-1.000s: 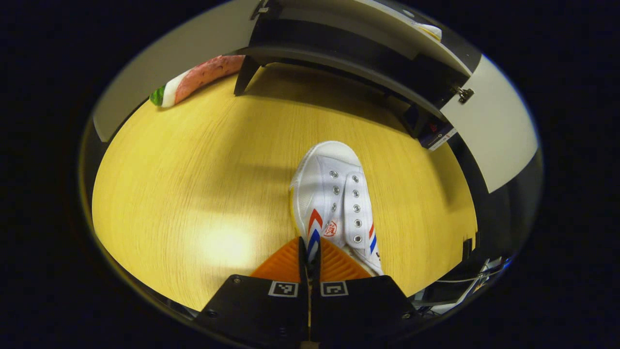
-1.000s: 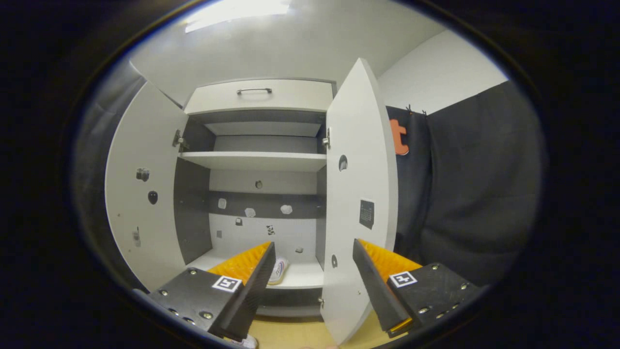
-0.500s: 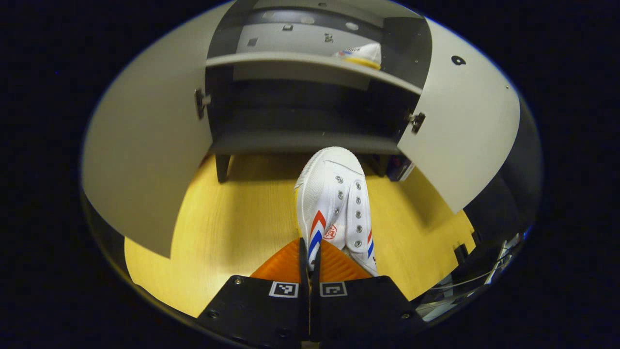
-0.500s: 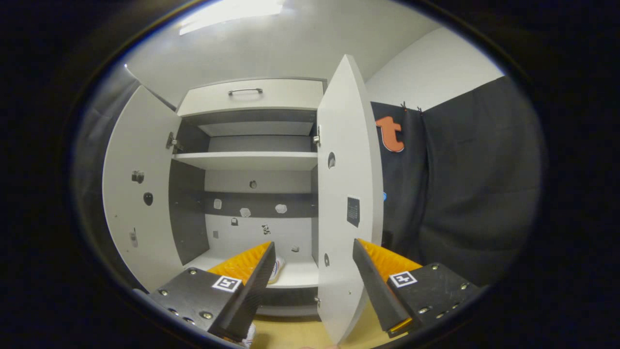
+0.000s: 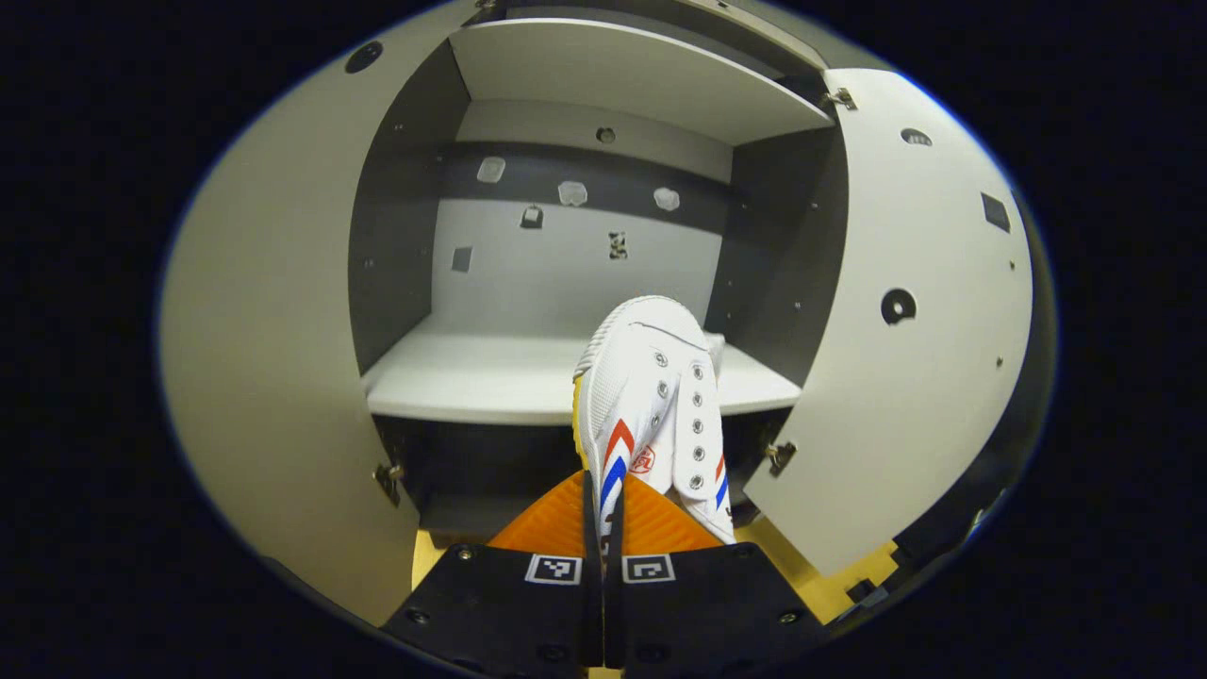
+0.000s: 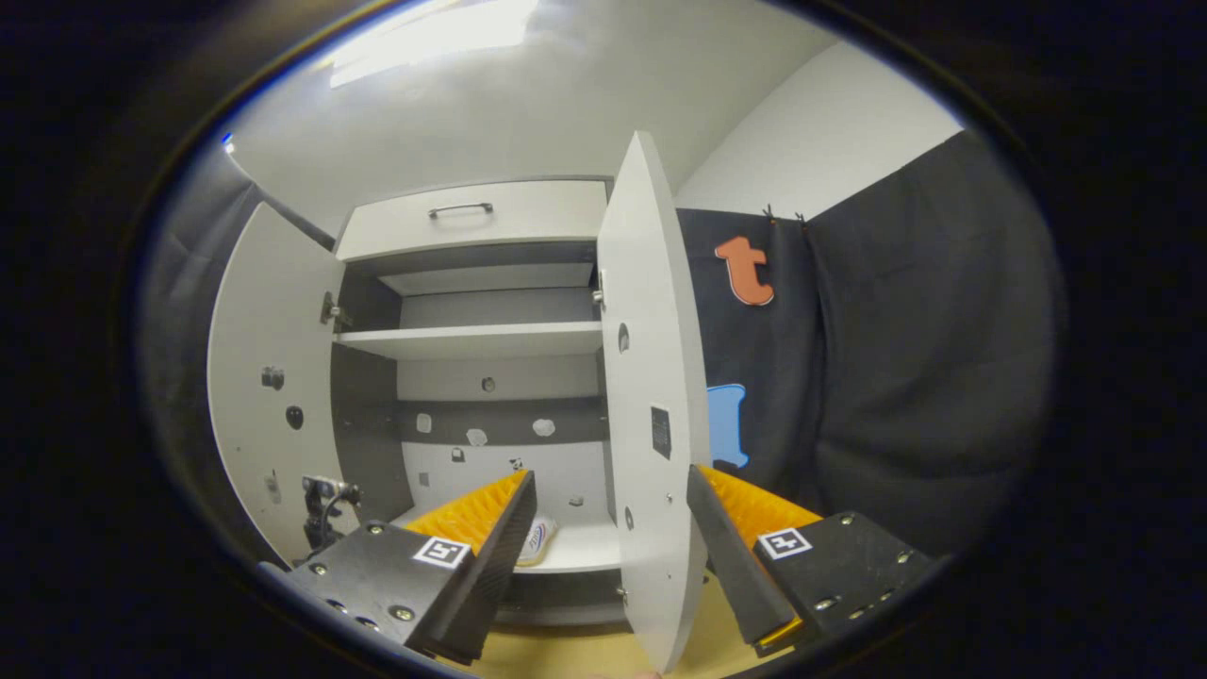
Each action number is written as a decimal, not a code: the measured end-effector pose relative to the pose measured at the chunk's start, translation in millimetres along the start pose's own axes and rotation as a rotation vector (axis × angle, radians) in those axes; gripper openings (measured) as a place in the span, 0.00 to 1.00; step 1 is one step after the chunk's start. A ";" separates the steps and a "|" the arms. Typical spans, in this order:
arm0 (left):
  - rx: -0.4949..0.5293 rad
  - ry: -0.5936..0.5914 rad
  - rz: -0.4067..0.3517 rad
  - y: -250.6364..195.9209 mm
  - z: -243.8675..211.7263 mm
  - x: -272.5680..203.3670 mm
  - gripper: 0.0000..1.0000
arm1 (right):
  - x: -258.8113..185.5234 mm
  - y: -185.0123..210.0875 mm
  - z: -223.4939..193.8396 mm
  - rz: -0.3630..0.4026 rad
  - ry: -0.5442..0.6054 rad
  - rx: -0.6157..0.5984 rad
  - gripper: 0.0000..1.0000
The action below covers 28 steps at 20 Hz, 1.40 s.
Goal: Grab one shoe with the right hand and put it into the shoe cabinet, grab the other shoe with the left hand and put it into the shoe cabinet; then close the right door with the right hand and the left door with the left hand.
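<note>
Shoe, white with red and blue chevrons: my left gripper is pinching its heel end, fingers pressed nearly together on the fabric, and is holding it toe-forward in front of the lower shelf of the shoe cabinet. Second shoe: it is lying on that same lower shelf (seen in the right gripper view, partly hidden behind my finger). Left door and right door: both are standing open. Right gripper: its fingers are spreading wide with nothing between them, and the right door's edge is rising just beyond them. Floor: yellow wood.
</note>
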<state>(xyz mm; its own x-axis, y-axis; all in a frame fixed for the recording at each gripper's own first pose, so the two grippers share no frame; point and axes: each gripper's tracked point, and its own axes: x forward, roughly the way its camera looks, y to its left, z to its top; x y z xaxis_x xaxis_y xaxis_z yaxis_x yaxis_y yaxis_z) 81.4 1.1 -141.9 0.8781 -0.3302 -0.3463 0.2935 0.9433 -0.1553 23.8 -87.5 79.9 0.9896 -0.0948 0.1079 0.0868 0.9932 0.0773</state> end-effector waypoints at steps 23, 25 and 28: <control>-0.044 0.003 0.138 64.5 68.8 153.4 0.18 | -22.2 -48.1 -7.6 -0.124 0.018 -0.014 0.95; -0.022 0.014 0.136 63.4 70.0 141.4 0.25 | -21.6 -56.2 -12.0 -0.132 0.022 -0.023 0.95; -0.003 0.004 0.112 52.1 72.9 121.4 0.36 | -20.1 -71.2 -14.7 -0.142 0.023 -0.026 0.95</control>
<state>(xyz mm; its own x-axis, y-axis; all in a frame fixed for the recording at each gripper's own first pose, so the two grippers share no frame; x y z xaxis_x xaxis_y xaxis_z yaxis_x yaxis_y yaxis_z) 230.8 12.7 -124.6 0.9038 -0.2224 -0.3655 0.1920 0.9743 -0.1180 -0.5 -155.3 57.6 0.9696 -0.2329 0.0745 0.2284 0.9714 0.0643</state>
